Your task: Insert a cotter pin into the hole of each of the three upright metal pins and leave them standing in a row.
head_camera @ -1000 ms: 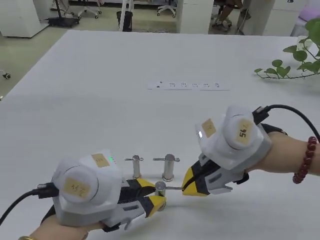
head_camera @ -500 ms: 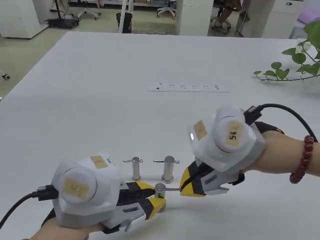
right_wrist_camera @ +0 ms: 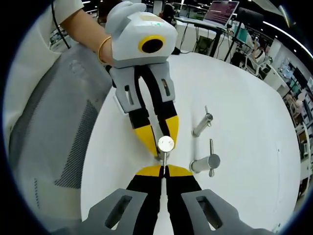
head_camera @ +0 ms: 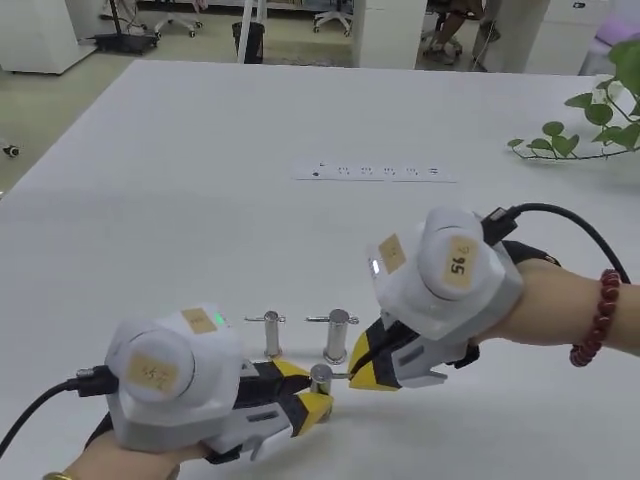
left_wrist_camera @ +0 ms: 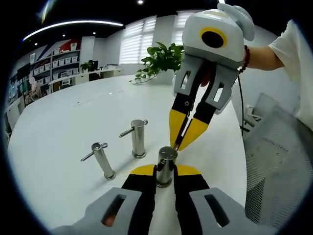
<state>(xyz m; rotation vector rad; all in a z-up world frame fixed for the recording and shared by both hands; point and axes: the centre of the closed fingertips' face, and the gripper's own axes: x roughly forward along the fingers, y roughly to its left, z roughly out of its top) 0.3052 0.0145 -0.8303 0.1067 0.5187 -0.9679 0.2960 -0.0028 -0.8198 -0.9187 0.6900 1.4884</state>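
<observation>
L gripper jaws clamped the near pin upright on the table, R gripper jaws pinched a cotter at its head, w/ 2 cottered pins standing just behind.

The head camera looks down from above and behind both grippers at the table, with the three pins close below it. The left gripper camera sits low by the table, very near the front pin, and faces the right gripper and the plant. The right gripper camera looks the other way, down on that same pin, so all views share it.
</observation>
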